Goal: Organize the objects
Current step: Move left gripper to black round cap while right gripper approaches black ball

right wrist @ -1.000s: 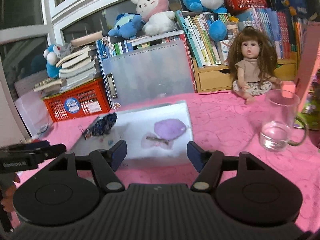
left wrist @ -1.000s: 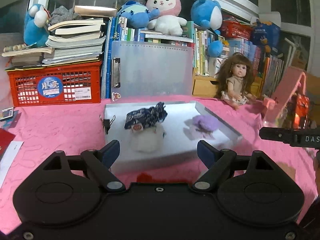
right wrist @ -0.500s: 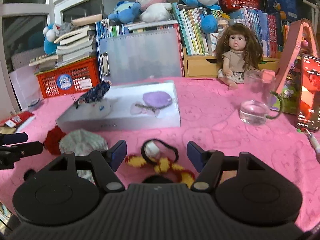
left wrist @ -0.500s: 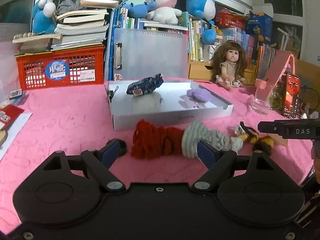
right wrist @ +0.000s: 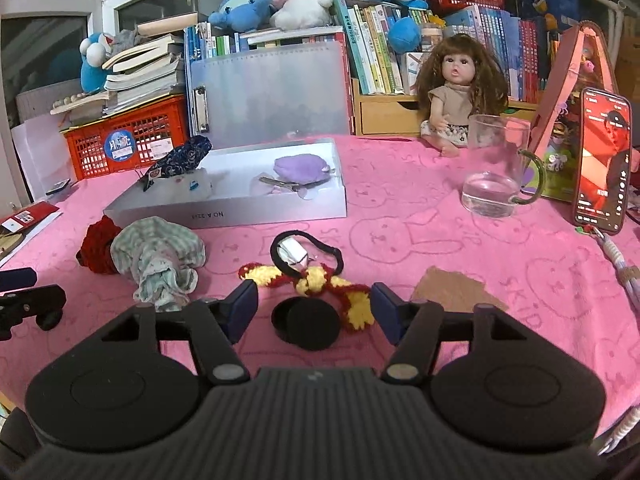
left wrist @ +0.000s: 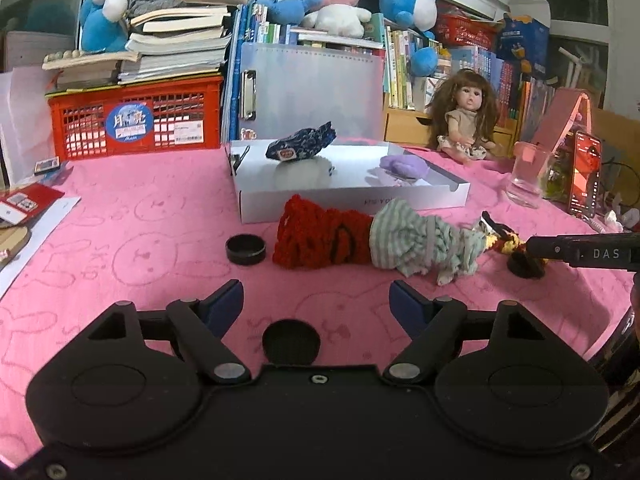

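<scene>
Both your grippers, left (left wrist: 316, 300) and right (right wrist: 314, 307), have just narrowed yet stay open, holding nothing. The hair ties (right wrist: 316, 276) lie loose before the white box (right wrist: 240, 210), awaiting sorting inside.

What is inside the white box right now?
In the white box: a dark blue patterned scrunchie resting on something white, a purple scrunchie, and a metal hair clip. The front wall and the blue scrunchie hide part of the floor, so smaller items could be missed.
</scene>
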`<state>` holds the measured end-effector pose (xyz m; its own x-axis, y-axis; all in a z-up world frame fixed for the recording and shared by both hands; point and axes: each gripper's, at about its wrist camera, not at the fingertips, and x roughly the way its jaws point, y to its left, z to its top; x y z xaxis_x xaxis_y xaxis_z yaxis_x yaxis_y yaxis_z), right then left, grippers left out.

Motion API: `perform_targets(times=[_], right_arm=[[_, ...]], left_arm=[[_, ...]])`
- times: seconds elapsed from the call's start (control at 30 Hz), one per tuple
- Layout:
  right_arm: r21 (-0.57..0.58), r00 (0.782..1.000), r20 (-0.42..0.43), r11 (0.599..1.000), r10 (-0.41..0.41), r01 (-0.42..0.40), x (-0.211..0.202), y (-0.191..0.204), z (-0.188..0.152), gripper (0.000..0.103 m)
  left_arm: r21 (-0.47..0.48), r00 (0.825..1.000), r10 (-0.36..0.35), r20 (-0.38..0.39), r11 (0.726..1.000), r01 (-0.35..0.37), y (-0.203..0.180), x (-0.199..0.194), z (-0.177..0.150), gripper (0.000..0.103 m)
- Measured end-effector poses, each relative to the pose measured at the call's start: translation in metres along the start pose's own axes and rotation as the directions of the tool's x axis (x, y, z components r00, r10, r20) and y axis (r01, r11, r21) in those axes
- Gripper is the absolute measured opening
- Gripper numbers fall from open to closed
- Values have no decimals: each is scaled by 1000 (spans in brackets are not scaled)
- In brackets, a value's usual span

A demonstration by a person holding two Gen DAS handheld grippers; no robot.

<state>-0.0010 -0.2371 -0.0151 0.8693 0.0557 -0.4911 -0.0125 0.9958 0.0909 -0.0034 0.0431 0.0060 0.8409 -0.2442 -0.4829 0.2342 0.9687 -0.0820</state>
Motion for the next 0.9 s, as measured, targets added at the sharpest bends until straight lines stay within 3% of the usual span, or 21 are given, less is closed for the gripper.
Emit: perform_targets(times=[0.17,0.43,0.6,0.9], right_arm=[[18,1000,-13,1000,-3,3,0,-3,-3,53],[8,1000,-28,1000,5,-5,3,2,-8,49],[7,999,-38,1000,15,-15,5,4,-8,38],[21,999,-46,1000,17,-16,8,1,-8,42]], left_arm=[[-1,1000,2,-9,1000,-2,1,-1,-3,68],[7,1000,4,-28,1000,-4,-1,1,-7,53],[5,999,11,-34,1000,-10,-1,3,-9,49],[2,999,12,-32,1000,-12,0,2,-9,44]])
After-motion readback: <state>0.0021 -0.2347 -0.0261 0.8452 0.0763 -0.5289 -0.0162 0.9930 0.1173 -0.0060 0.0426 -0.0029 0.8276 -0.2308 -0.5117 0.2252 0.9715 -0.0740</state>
